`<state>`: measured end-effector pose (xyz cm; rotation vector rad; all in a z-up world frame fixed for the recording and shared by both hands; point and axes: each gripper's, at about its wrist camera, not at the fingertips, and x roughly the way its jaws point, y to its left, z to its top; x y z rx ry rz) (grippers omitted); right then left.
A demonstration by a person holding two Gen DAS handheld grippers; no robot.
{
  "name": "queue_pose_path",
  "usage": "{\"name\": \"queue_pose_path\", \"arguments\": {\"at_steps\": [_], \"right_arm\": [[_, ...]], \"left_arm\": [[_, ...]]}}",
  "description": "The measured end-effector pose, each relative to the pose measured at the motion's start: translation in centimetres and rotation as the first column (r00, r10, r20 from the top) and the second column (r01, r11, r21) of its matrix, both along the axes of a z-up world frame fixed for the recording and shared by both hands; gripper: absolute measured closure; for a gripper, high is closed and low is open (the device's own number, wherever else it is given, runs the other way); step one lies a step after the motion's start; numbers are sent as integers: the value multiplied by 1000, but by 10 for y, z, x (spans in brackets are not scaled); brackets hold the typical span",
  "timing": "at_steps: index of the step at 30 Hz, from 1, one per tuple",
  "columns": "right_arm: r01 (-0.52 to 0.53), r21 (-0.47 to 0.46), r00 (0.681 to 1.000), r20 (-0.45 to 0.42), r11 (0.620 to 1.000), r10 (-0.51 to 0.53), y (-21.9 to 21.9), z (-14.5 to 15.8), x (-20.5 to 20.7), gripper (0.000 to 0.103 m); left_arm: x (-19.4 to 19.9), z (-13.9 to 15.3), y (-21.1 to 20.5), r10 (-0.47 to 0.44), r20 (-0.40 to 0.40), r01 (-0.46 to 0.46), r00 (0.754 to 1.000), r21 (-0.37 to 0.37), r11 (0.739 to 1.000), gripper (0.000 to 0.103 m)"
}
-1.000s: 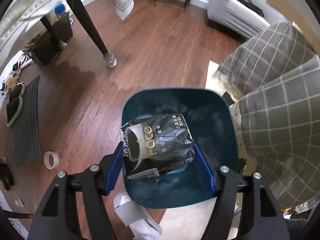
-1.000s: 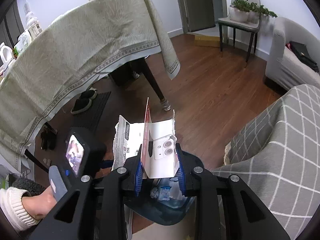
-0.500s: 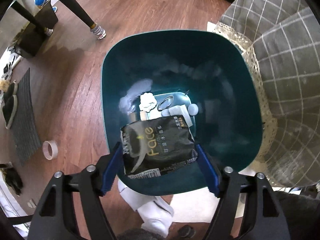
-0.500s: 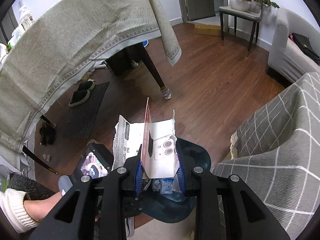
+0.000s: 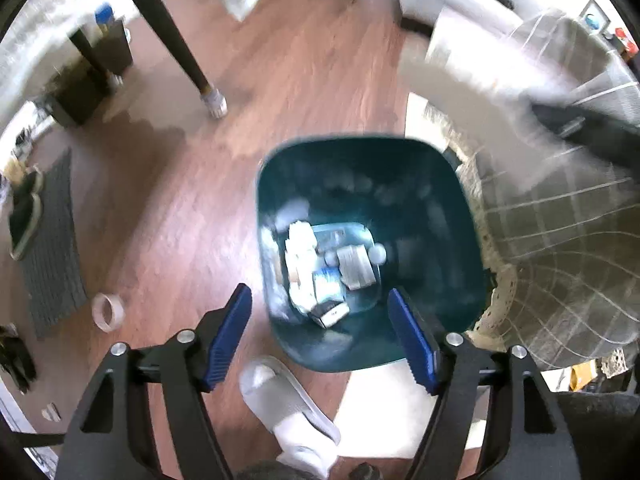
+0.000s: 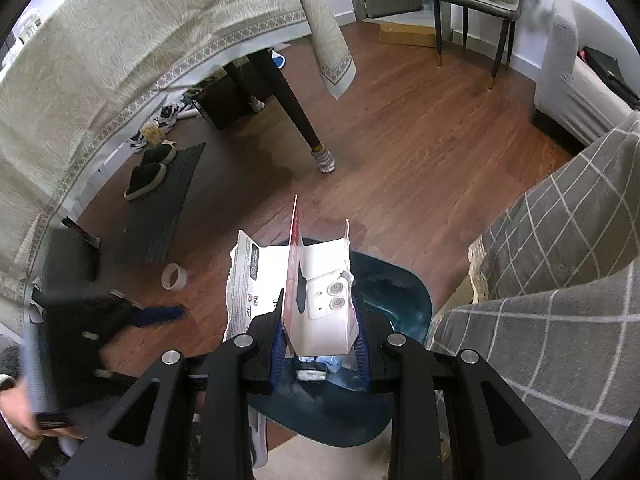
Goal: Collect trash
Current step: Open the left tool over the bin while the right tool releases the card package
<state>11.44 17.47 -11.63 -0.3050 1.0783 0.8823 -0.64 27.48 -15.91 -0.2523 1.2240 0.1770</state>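
Note:
A dark teal trash bin point(image 5: 420, 168) stands on the wooden floor with several pieces of white and blue packaging point(image 5: 324, 272) at its bottom. My left gripper point(image 5: 322, 338) is open and empty above the bin's near rim. My right gripper point(image 6: 318, 338) is shut on a torn white cardboard box point(image 6: 316, 296) and holds it over the bin point(image 6: 404, 292). The left gripper also shows blurred at the left of the right wrist view point(image 6: 132, 320).
A roll of tape point(image 5: 106, 312) lies on the floor left of the bin. A white slipper point(image 5: 288, 412) is at the bin's near side. A checked grey sofa cover point(image 5: 560, 260) is at the right. A table leg point(image 6: 296, 120) and dark mat point(image 6: 160, 208) are beyond.
My left gripper has opened and the black coffee bag has left its jaws. It has risen away from the bin. My right gripper still holds the box over the bin.

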Motion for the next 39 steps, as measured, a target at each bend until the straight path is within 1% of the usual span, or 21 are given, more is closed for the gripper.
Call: {"name": "queue_pose_path", "arguments": {"at_steps": [2, 3, 7, 12, 13, 15, 19, 23, 25, 27, 29, 32, 34, 37, 39], "right_arm": [[-3, -12, 1000, -6, 1000, 3, 1, -4, -2, 74], [-5, -20, 1000, -11, 1000, 5, 1, -8, -4, 74], [-19, -38, 1000, -14, 999, 18, 0, -14, -10, 74], [-16, -47, 999, -32, 999, 14, -1, -24, -11, 74], [-14, -50, 999, -37, 999, 12, -1, -27, -11, 74], [-21, -68, 999, -51, 997, 17, 1, -36, -13, 74], [-36, -118, 997, -65, 992, 29, 4, -54, -17, 74], [-44, -179, 996, -78, 983, 31, 4, -76, -20, 73], [-49, -204, 996, -89, 978, 32, 4, -86, -22, 70], [-49, -215, 996, -87, 975, 31, 3, -90, -25, 57], [-53, -219, 996, -83, 974, 35, 1, -89, -27, 49], [-51, -217, 997, -73, 975, 36, -2, -84, -27, 48], [-49, -207, 998, -59, 977, 38, -3, -76, -26, 48], [-45, -173, 999, -38, 984, 39, -6, -59, -27, 48], [-43, -145, 999, -19, 988, 41, -8, -45, -28, 47]], "left_arm": [[-8, 25, -3, -16, 57, 12, 998, 61, 998, 32], [-12, 37, -3, -19, 84, 12, 996, 79, 997, 33], [-24, 76, -4, -14, 179, 0, 984, 80, 997, 33], [-32, 110, -8, -11, 270, -22, 963, 119, 993, 36], [-32, 112, -9, -5, 277, -29, 961, 119, 992, 40], [-31, 118, -9, 8, 294, -42, 956, 111, 993, 45], [-28, 128, -10, 0, 311, -30, 950, 91, 995, 55], [-27, 131, -14, -7, 329, -20, 944, 79, 997, 58], [-29, 135, -16, -13, 344, -11, 939, 65, 998, 59], [-29, 139, -19, -21, 357, -1, 934, 61, 998, 59], [-29, 144, -23, -29, 376, 10, 926, 53, 999, 58], [-29, 149, -21, -19, 391, 7, 920, 31, 999, 58], [-28, 154, -20, -12, 402, 0, 916, 30, 1000, 58], [-29, 163, -22, -12, 419, -6, 908, 43, 999, 58], [-29, 170, -26, -26, 425, -5, 905, 71, 997, 57]]}}
